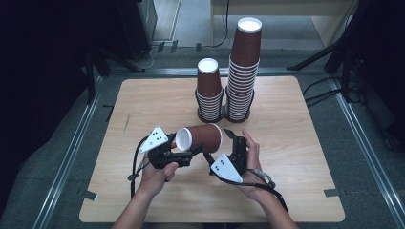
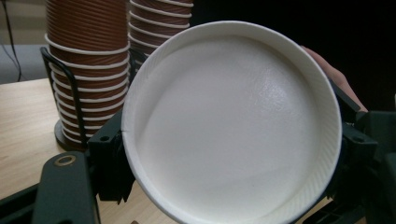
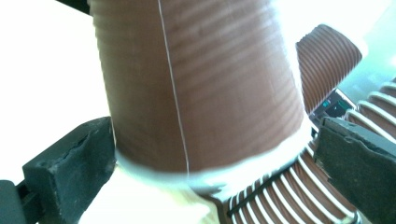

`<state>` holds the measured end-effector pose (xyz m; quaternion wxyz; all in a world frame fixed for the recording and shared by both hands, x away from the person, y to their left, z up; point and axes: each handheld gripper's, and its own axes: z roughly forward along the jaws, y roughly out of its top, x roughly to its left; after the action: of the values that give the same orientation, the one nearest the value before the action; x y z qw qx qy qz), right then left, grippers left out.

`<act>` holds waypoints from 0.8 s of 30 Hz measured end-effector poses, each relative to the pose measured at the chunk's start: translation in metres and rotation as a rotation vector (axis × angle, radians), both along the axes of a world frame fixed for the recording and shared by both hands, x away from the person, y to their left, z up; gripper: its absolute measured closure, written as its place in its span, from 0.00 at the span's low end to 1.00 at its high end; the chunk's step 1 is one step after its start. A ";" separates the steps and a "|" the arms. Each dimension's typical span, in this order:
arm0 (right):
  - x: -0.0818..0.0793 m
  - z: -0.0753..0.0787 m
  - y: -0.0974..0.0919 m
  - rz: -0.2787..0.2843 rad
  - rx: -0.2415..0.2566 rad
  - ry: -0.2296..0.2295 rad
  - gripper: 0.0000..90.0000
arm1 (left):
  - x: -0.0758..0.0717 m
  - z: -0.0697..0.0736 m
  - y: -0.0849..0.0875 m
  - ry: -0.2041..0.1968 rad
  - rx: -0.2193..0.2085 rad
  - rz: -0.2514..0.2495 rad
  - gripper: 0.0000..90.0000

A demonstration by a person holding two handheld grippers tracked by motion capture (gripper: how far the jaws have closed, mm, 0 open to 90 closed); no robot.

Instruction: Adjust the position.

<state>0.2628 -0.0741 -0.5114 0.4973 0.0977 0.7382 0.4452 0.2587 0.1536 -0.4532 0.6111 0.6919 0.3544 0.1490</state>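
The left gripper (image 1: 188,151) has its jaws clamped on the narrow base end of a brown paper cup (image 1: 199,137), one black jaw on each side of the white bottom disc, as the left gripper view shows with the cup (image 2: 233,126) square between them. The right gripper (image 1: 220,144) brackets the rim end of the same cup; in the right gripper view the left jaw touches the cup (image 3: 196,88) near its white rim, while the right jaw stands just clear of it, so these jaws are apart. The cup lies on its side, held above the table (image 1: 296,143), on the near side of the two racked stacks of cups (image 1: 229,90) and well apart from them. To do this step well, the left grip should probably stay light enough not to crush the base, and the right jaws should close squarely at the rim before any pull, keeping the cup level.
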 end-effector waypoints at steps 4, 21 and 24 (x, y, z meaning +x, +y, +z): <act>-0.001 -0.005 -0.004 -0.004 -0.010 0.016 0.00 | 0.001 0.002 0.005 -0.002 -0.018 0.027 0.23; -0.013 -0.009 -0.015 0.015 0.277 0.342 0.00 | 0.003 0.001 0.014 -0.013 -0.012 0.101 0.23; -0.015 -0.008 -0.014 0.004 0.318 0.354 0.00 | 0.003 0.001 0.014 -0.019 -0.001 0.107 0.23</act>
<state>0.2478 -0.0878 -0.5198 0.3374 0.2500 0.7346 0.5329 0.2621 0.1677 -0.4525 0.6060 0.6702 0.3853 0.1877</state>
